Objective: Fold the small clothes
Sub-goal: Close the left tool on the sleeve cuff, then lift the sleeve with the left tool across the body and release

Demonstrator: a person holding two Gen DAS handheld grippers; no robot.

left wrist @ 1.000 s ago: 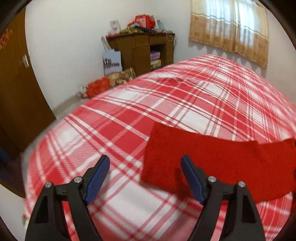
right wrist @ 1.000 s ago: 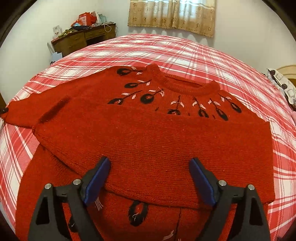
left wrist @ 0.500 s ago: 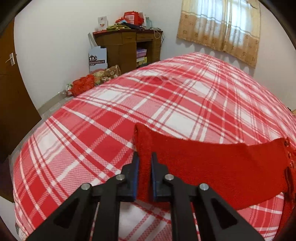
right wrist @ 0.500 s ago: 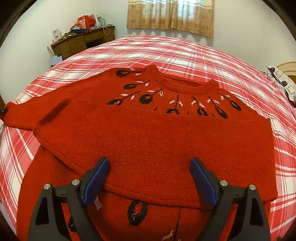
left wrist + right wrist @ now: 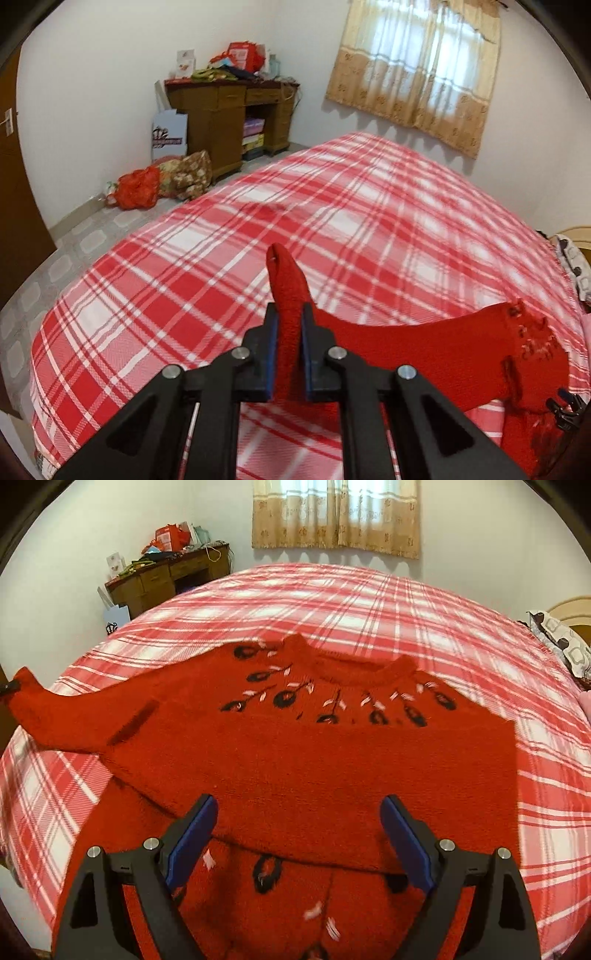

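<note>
Left wrist view. My left gripper [image 5: 290, 354] has its blue pads [image 5: 272, 354] pressed together on the cuff end of the red sweater's sleeve [image 5: 424, 354]; the pinched cuff [image 5: 286, 280] stands up past the fingertips, clear of the bedspread. From the pinch the sleeve runs to the right and sags toward the sweater's body at the lower right edge, where a patch of embroidery shows. Beneath it lies the red-and-white plaid bedspread [image 5: 184, 295], which covers the whole bed. Beyond the bed I see a brown wooden desk [image 5: 225, 122] with clutter on top, a white box [image 5: 170, 134] beside it, bundles of red and patterned cloth [image 5: 162, 181] on the tiled floor, and a beige curtain [image 5: 417, 70] at the window.

Right wrist view. My right gripper [image 5: 299, 843] hangs above the sweater [image 5: 314, 768] with its jaws spread wide; nothing is between the pads. The sweater lies on the bedspread [image 5: 369, 605], collar toward the far side, black-and-white flower embroidery across the chest. Its lower part is folded up over the middle, forming a plain red band. At the far left the sleeve [image 5: 55, 709] rises off the bed to its held end. A patterned pillow [image 5: 561, 642] sits at the right edge.
</note>
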